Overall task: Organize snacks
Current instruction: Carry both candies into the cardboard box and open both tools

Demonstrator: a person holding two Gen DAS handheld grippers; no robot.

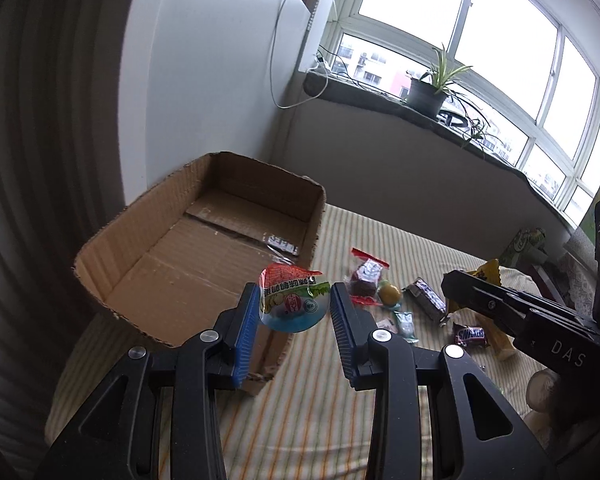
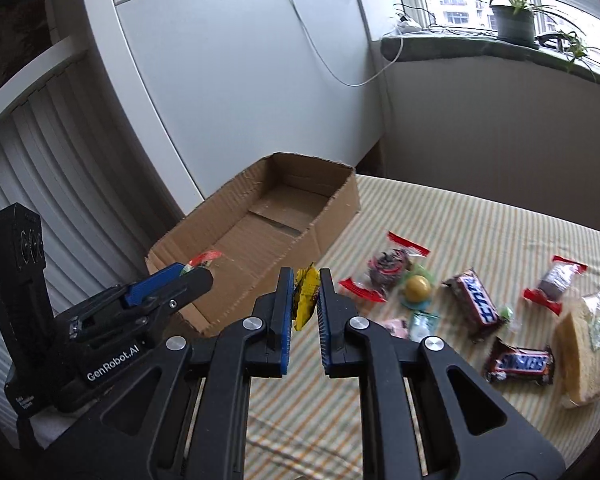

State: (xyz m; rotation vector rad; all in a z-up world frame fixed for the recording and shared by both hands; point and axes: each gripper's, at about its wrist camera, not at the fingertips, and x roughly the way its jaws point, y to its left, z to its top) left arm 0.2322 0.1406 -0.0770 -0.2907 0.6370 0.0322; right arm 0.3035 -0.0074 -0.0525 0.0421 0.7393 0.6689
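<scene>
Snacks lie scattered on a striped cloth covering the bed-like surface, to the right of an open cardboard box that sits along its left edge, against the white wall.

Nearest, the left gripper holds a round cup-shaped snack with a red, green and white printed lid between its blue pads, clamped on both sides and raised over the box's near right wall. The right gripper pinches a crumpled yellow wrapper between nearly closed fingers, hovering just beside the box's near right corner; from the left wrist view its black body reaches in from the right edge, the yellow wrapper showing past its tip.

Further out on the cloth rest a Snickers bar, a second dark bar with a blue label, a small golden ball, a red-ended candy and another at the right, plus a bagged slice of bread at the right edge.

Inside the box, the floor looks bare apart from a clear strip with dark print near the far right wall, possibly tape; I cannot tell.

Beyond, a potted plant stands on the windowsill.
</scene>
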